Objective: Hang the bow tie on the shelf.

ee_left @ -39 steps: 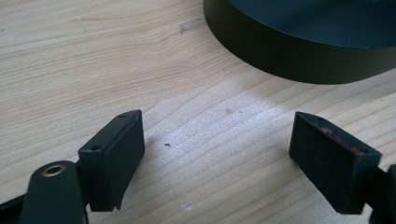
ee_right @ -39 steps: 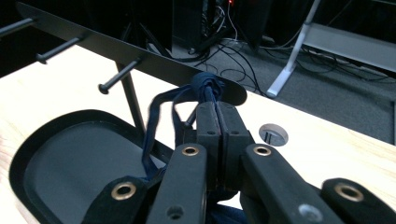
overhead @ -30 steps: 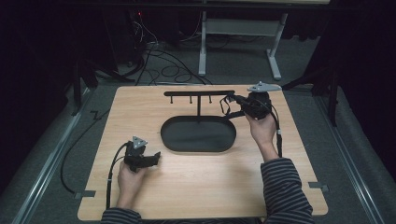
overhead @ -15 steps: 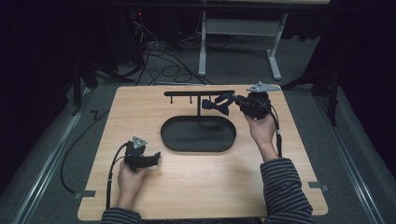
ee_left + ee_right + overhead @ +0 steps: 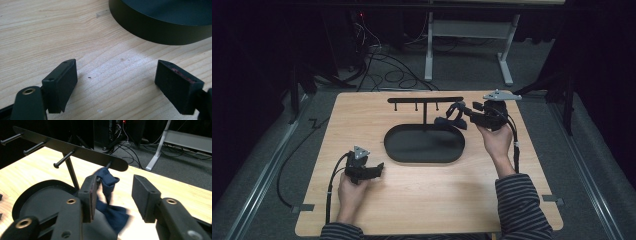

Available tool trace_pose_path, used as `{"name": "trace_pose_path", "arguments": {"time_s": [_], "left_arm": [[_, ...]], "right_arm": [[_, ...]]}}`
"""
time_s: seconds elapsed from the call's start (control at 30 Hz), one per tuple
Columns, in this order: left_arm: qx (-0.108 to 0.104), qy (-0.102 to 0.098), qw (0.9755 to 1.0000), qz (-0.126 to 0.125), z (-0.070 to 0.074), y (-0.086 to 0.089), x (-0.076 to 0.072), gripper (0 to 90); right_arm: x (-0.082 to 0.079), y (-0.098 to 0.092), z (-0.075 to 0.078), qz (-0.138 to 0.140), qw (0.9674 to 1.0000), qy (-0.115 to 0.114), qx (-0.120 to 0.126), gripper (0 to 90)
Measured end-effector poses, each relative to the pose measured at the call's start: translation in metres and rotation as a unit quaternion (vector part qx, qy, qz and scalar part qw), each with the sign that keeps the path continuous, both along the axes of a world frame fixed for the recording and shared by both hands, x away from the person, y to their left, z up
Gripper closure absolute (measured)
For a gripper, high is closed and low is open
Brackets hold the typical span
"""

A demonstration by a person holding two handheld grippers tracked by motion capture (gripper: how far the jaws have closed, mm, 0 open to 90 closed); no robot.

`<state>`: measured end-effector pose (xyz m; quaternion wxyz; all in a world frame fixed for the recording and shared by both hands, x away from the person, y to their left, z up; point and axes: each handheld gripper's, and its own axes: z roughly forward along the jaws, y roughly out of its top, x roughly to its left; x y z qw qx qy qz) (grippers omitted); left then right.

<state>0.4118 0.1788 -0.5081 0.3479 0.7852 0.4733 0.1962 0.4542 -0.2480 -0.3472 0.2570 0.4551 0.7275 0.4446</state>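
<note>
We see the dark blue cloth [image 5: 108, 195] hanging from the end peg of the black rack [image 5: 75, 150], its lower part slumping toward the rim of the oval tray [image 5: 37, 195]. In the right gripper view it lies between the jaws of the right gripper [image 5: 113, 195], close against the left-hand pad and well clear of the other; whether it touches that pad we cannot tell, since the cloth is blurred. In the high view the cloth [image 5: 452, 116] shows as a small dark bundle just past the right gripper [image 5: 458, 112], over the tray's far right edge.

The right gripper's jaws have just been opening and now stand spread, with the cloth loose between them and not pinched.

The left gripper [image 5: 116, 82] rests low on the worktop [image 5: 422, 200] near the tray's front left, its jaws spread wide over bare wood with nothing between them.

The cloth is soft, folded and limp. The rack is a flat matte bar on a thin upright post with short round-headed pegs. The tray [image 5: 424, 145] is matte black with a low wall. The worktop is pale wood with a clear grain.
</note>
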Motion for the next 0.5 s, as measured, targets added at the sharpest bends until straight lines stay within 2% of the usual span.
{"name": "trace_pose_path", "arguments": {"time_s": [0.13,0.23,0.5], "left_arm": [[0.000,0.000,1.0000,0.000,0.000,0.000,0.000,18.6],[0.000,0.000,1.0000,0.000,0.000,0.000,0.000,18.6],[0.000,0.000,1.0000,0.000,0.000,0.000,0.000,18.6]], "right_arm": [[-0.004,-0.007,-0.001,-0.003,1.0000,0.003,0.007,51.1],[-0.011,-0.012,0.001,-0.003,0.9999,-0.009,0.013,49.6],[-0.023,-0.019,0.003,-0.001,0.9997,-0.014,0.018,48.4]]}}
